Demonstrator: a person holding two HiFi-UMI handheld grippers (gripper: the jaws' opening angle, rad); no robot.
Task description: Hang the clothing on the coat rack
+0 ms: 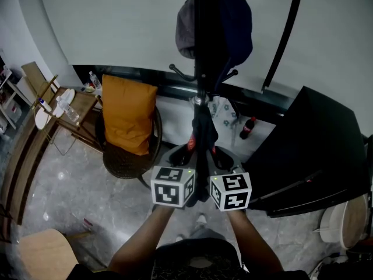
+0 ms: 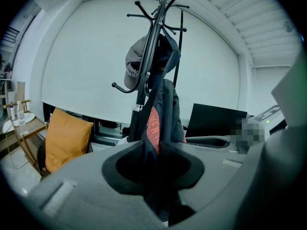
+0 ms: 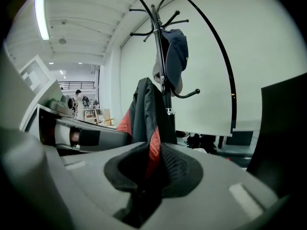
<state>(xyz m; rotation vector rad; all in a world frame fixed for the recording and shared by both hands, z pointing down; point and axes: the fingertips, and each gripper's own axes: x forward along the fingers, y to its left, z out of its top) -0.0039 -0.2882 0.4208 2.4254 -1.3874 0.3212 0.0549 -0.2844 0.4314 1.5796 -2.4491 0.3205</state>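
A dark garment with a red-orange lining (image 1: 203, 134) is held up between both grippers just in front of the black coat rack (image 1: 204, 45). My left gripper (image 1: 185, 156) is shut on the garment (image 2: 160, 123), and my right gripper (image 1: 217, 157) is shut on the same garment (image 3: 146, 123). The two grippers sit side by side, almost touching. A grey cap (image 1: 186, 29) and a dark blue cap (image 1: 238, 25) hang on the rack's upper hooks. The rack's lower hooks (image 1: 182, 73) stand bare just above the garment's top.
A wicker chair with an orange cushion (image 1: 127, 120) stands left of the rack. A wooden side table (image 1: 74, 107) with bottles is farther left. A black panel (image 1: 317, 150) leans at the right. A cola bottle (image 1: 249, 128) stands on the floor behind the rack.
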